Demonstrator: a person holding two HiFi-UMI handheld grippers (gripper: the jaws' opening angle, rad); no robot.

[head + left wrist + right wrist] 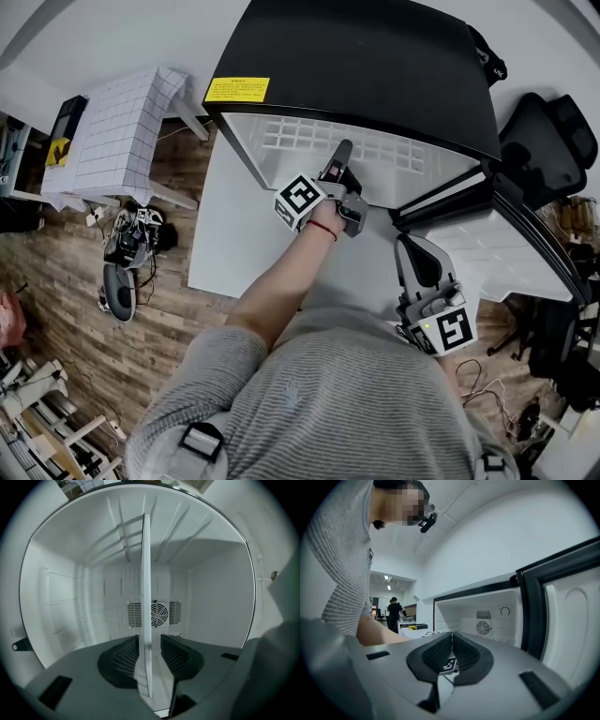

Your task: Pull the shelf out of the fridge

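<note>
Straddling shelf's point(146, 573) front edge with left gripper point(151, 643), jaws apart, unclamped. Seems thin, stiff, light, maybe slippery: pinch mid-edge. Right gripper point(451, 641) clenched, empty.

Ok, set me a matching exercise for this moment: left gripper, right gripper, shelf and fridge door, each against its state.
Things:
1. left gripper
2. right gripper
3. shelf
4. fridge door

States:
A. swung open
B. jaws together, nothing between them, held outside the fridge
C. jaws apart, one on each side of a thin white edge
D. lies inside the white compartment, its front edge between two jaws

Pairs: 1-C, 2-B, 3-D, 4-A
</note>
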